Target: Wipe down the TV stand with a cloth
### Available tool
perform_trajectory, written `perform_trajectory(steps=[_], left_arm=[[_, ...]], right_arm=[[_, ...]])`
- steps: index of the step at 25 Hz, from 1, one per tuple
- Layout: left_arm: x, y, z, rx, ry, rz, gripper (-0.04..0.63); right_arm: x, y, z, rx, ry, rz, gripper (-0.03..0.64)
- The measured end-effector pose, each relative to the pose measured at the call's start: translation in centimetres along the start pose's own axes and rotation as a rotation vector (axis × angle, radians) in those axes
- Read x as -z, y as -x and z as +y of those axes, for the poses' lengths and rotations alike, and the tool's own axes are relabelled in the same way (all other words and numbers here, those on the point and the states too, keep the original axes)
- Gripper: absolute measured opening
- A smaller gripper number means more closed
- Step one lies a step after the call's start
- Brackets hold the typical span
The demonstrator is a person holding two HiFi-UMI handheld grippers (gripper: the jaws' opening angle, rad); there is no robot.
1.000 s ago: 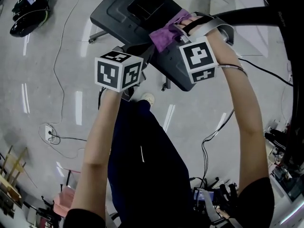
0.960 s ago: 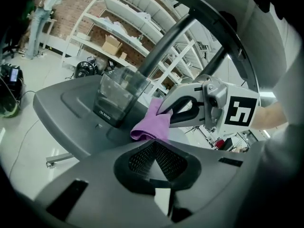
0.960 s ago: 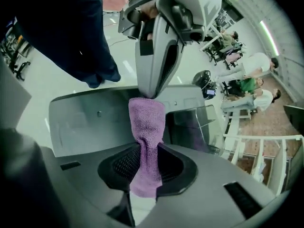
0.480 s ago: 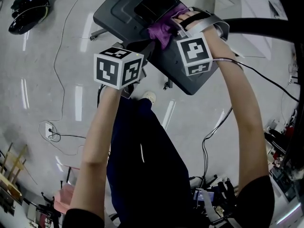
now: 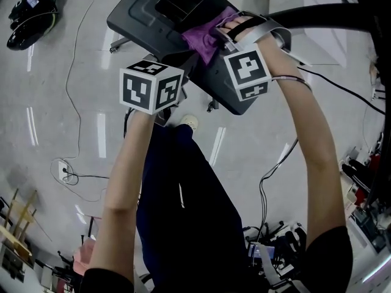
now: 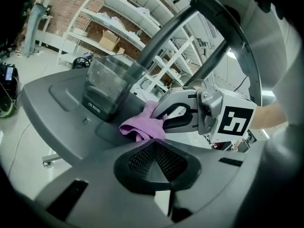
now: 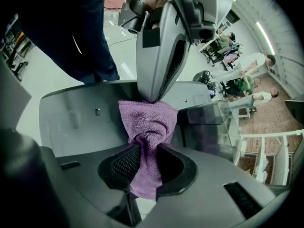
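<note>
R gripper [image 7: 145,163]: jaws clamped on the purple cloth [image 7: 147,122], whose free end lies spread flat on the stand [image 7: 71,118], just beside the dark glossy insert [image 7: 204,127]. L gripper [image 6: 156,158]: jaws together, nothing btwn them, tip down at the cloth's far edge; can't tell if it touches. Looks mid-wipe: cloth is on the middle of the grey base, w/ no visible diff btwn wiped & unwiped parts. Prob the outer rim, the recesses & the insert are left to do
</note>
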State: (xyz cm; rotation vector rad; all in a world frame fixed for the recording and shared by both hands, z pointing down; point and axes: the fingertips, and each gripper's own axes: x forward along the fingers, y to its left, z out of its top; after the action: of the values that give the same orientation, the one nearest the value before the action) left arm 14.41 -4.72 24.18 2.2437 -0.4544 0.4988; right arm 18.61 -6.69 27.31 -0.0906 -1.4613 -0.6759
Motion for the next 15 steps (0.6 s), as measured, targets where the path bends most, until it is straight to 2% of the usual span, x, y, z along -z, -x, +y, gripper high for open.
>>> perform_trajectory(steps=[15], left_arm=[[3.9,-2.4,-5.7,0.039,-0.038,0.042,0.008]], right_arm=[[1.3,3.3,10.5,-0.075,-0.024,0.018,0.104]])
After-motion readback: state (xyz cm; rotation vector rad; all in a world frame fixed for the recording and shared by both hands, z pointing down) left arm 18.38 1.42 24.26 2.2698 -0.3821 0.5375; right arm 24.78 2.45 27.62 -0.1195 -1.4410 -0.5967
